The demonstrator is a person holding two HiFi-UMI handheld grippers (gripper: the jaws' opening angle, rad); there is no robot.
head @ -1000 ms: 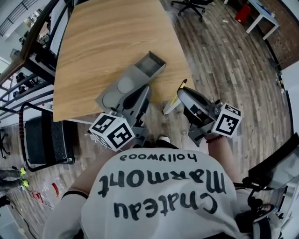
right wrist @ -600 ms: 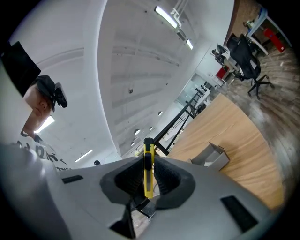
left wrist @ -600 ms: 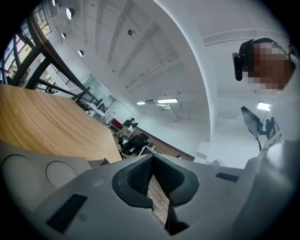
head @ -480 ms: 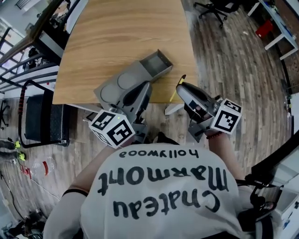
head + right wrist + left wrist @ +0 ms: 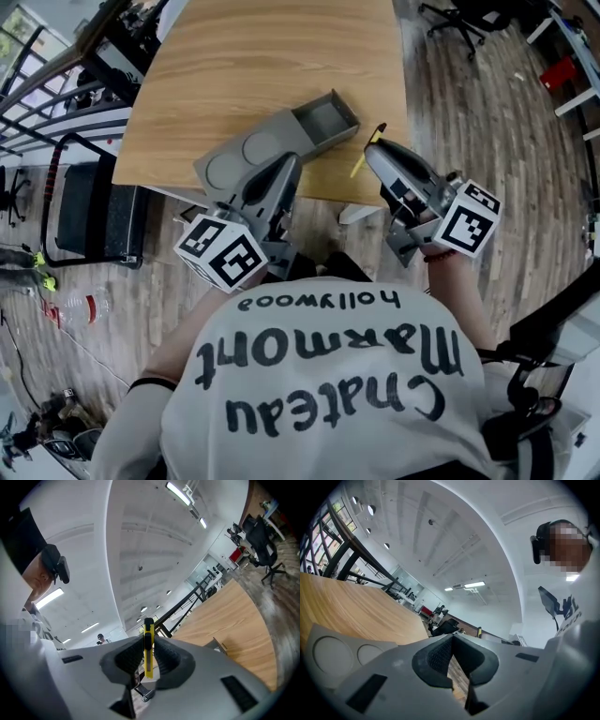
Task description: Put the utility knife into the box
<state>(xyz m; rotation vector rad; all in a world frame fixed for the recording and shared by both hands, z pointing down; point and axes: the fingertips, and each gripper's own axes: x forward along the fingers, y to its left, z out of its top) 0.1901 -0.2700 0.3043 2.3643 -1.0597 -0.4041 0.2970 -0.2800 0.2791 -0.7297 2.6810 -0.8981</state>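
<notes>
The yellow utility knife stands clamped edge-on between the jaws of my right gripper, at the table's near edge just right of the box. In the right gripper view the knife pokes up past the pads of the right gripper. The grey box lies on the wooden table, its rectangular compartment open upward, with a flat part bearing two round recesses toward me. My left gripper rests at that flat part, shut and holding nothing; the left gripper sees the recesses at its left.
A black chair stands left of the table and an office chair at the far right. Wood floor surrounds the table. The person's white shirt fills the lower head view. A corner of the box shows beside the right jaw.
My right gripper has carried the knife forward, closer to the box's open compartment. The head view has shifted a little. The left gripper stays at the box.
</notes>
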